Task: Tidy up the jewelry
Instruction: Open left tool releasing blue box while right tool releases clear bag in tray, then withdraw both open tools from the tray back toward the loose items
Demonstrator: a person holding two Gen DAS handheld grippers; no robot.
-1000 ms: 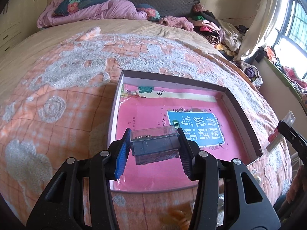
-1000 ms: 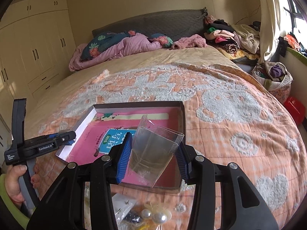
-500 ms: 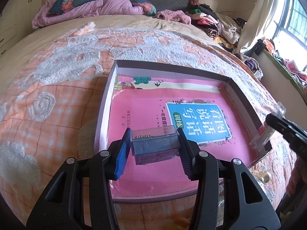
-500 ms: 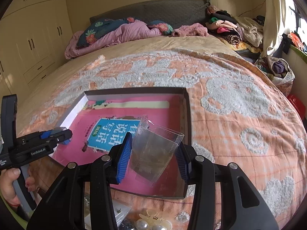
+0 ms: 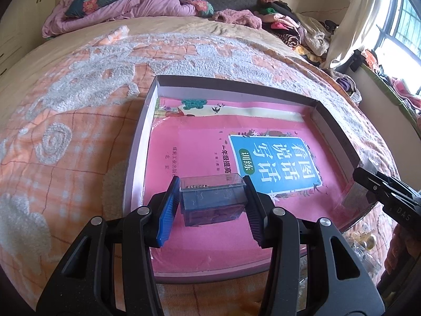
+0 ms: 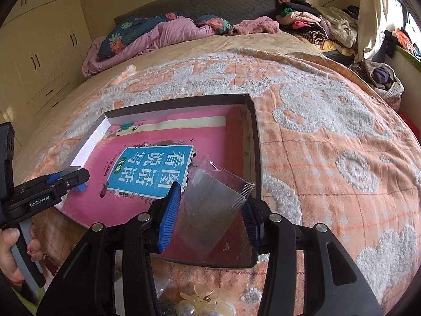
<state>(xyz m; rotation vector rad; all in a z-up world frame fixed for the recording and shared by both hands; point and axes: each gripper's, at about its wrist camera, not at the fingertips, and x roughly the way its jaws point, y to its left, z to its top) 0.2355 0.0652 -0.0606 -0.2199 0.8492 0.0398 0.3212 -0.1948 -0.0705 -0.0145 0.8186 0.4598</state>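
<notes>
My left gripper (image 5: 211, 205) is shut on a small clear plastic jewelry box (image 5: 211, 201) with a dark insert, held over the near left part of a shallow cardboard tray (image 5: 136, 152). A pink book (image 5: 200, 152) lies in the tray. My right gripper (image 6: 214, 210) is shut on a clear plastic packet (image 6: 210, 205), held over the tray's near right corner (image 6: 256, 173). The left gripper also shows in the right wrist view (image 6: 76, 180), and the right gripper shows in the left wrist view (image 5: 368, 179).
The tray lies on an orange and white bedspread (image 5: 65, 137). Loose items, a pearl hair clip (image 6: 202, 302) and small bags lie on the bed in front of the tray. Bedding (image 6: 158, 34) and clothes (image 6: 310, 23) are piled at the headboard.
Both grippers have moved forward and down over the tray, each keeping its hold. The tray looks larger and closer in both views.
</notes>
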